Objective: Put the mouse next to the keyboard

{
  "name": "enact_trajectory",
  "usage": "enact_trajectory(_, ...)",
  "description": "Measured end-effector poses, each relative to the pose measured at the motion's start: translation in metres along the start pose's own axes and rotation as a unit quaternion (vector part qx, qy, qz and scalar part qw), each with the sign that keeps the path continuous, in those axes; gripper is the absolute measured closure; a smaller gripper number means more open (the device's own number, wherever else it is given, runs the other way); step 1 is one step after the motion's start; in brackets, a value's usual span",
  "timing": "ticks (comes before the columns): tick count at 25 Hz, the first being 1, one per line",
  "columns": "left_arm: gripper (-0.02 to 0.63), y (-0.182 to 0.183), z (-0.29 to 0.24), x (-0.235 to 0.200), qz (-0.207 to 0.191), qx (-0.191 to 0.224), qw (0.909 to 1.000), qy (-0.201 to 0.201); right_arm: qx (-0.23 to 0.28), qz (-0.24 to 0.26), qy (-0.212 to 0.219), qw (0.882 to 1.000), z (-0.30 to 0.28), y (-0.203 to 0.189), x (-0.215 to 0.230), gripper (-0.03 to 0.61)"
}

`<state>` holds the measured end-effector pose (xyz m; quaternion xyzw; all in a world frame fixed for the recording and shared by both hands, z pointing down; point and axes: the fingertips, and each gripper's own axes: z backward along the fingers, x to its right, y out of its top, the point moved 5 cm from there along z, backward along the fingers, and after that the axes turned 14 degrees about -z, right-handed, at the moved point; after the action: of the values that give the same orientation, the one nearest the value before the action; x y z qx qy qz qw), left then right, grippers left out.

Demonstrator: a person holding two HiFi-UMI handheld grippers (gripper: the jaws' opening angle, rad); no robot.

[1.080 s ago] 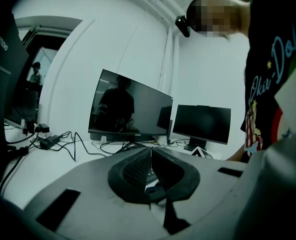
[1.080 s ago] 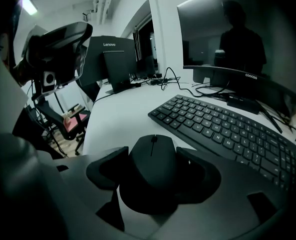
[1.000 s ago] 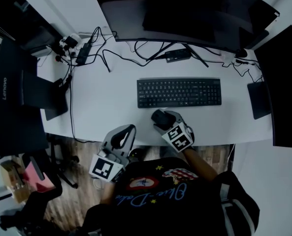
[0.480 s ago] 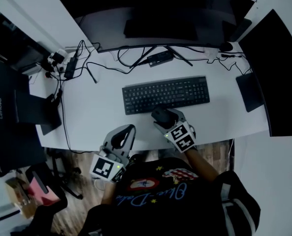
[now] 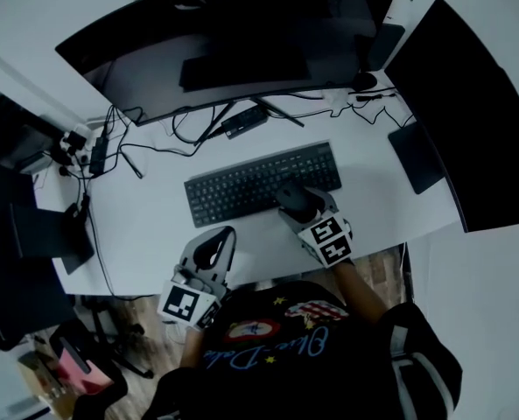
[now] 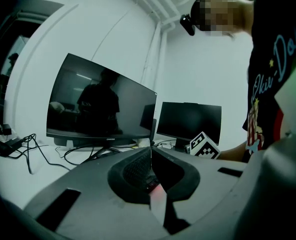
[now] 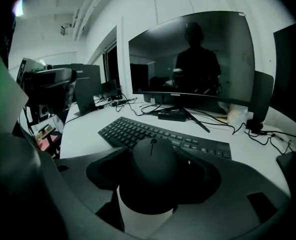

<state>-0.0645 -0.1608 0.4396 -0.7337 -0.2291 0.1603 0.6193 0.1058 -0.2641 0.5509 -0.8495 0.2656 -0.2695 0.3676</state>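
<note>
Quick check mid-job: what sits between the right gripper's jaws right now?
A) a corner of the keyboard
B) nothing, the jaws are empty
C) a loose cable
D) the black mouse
D: in the right gripper view, the right gripper has its jaws closed on either side of the black mouse, with the keyboard lying on the desk just beyond it.

A curved monitor (image 5: 233, 51) spans the white desk (image 5: 154, 234) at twelve o'clock; a second monitor (image 5: 469, 121) stands at three, tangled cables (image 5: 123, 151) at ten.
</note>
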Motion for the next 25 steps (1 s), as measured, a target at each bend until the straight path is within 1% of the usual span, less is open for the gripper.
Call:
enact_trajectory(2, 0.609, 0.003, -0.011, 0.003, -0.010, 0.009, 0.9999, -0.009, 0.009, -0.006, -0.014, 1.000, 0.008, 0.004, 0.017, 0.298)
enact_trajectory(4, 0.609, 0.005, -0.023, 0.005, -0.011, 0.016, 0.9997, -0.012, 0.017, -0.010, -0.030, 0.999, 0.015, 0.009, 0.034, 0.298)
enact_trajectory(13, 0.609, 0.007, -0.069, 0.014, -0.015, 0.007, 0.9994, -0.030, 0.045, -0.031, -0.091, 0.994, 0.040, 0.023, 0.112, 0.298)
enact_trajectory(16, 0.609, 0.011, -0.084, 0.016, -0.026, 0.010, 0.9990, -0.036, 0.052, -0.040, -0.107, 0.992, 0.043, 0.026, 0.135, 0.298)
enact_trajectory(18, 0.609, 0.017, -0.093, 0.017, -0.032, 0.018, 0.9986, -0.038, 0.056, -0.045, -0.117, 0.990, 0.044, 0.028, 0.149, 0.298)
enact_trajectory(21, 0.609, 0.024, -0.099, 0.020, -0.025, 0.033, 0.9985, -0.035, 0.058, -0.054, -0.132, 0.988, 0.043, 0.029, 0.170, 0.298)
enact_trajectory(25, 0.609, 0.017, -0.099, 0.021, -0.020, 0.010, 0.9994, -0.027, 0.057, -0.068, -0.146, 0.985, 0.040, 0.025, 0.190, 0.298)
